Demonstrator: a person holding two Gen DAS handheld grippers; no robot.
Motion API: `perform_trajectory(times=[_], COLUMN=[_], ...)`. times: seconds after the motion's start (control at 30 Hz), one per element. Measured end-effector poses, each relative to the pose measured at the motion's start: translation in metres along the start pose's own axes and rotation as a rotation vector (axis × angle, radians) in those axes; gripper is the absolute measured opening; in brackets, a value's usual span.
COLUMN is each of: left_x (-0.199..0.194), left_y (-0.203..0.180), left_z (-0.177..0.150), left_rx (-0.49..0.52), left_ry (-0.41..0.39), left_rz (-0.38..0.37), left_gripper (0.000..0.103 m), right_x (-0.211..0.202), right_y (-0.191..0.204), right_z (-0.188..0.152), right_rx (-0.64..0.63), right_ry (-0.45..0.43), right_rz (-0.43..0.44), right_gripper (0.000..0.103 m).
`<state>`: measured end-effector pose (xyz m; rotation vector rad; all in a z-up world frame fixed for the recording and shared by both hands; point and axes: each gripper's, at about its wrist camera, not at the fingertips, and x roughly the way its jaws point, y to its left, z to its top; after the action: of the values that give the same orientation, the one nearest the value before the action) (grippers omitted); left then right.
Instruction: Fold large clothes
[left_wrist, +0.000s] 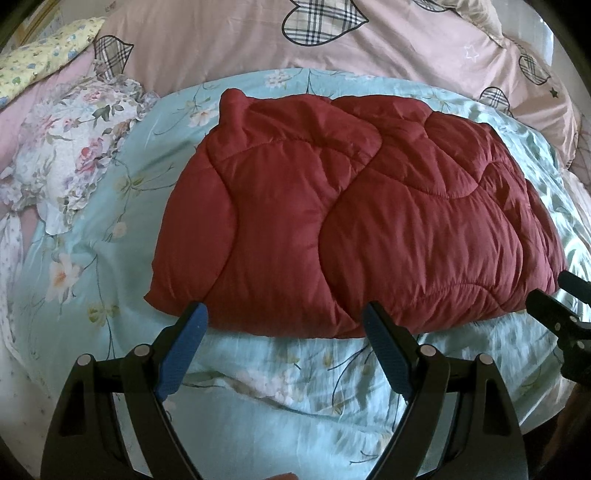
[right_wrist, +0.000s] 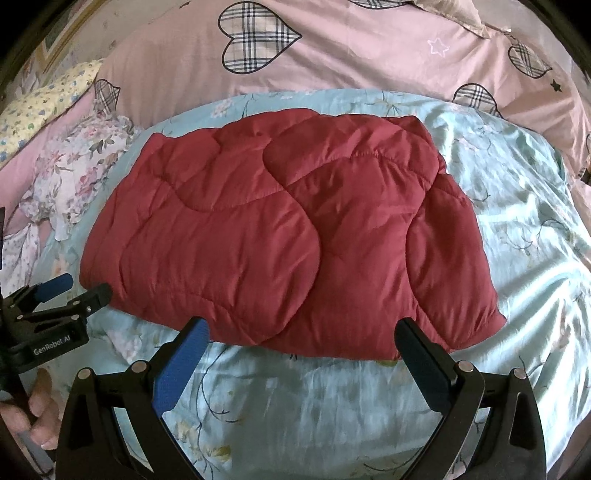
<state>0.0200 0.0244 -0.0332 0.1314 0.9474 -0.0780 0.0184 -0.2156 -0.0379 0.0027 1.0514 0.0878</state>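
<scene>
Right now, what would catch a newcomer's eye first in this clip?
The dark red quilted jacket, lying folded in the middle of the light blue floral bedsheet. Behind it lies a pink duvet with plaid hearts. Both the left gripper and the right gripper are open at the jacket's near edge, holding nothing.

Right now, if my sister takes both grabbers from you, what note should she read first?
Left gripper: open, empty, at the near edge of the red padded jacket.
Right gripper: open, empty, at the same near edge.
The jacket lies on the light blue floral sheet, already folded into a wide bundle.
Left to do: perhaps one more fold, if a smaller bundle is wanted.
</scene>
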Motion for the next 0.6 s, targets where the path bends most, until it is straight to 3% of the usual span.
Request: perform_trajectory(times=[0.6], left_x=[0.0002], left_y=[-0.0032], left_z=[0.0070], left_rx=[0.015], left_ry=[-0.025], left_rz=[0.024], left_gripper=[0.087], right_x=[0.0029], right_y=[0.0046], right_z=[0.0057], right_rx=[-0.008], right_ry=[0.004], right_rz=[0.000], right_gripper=[0.101])
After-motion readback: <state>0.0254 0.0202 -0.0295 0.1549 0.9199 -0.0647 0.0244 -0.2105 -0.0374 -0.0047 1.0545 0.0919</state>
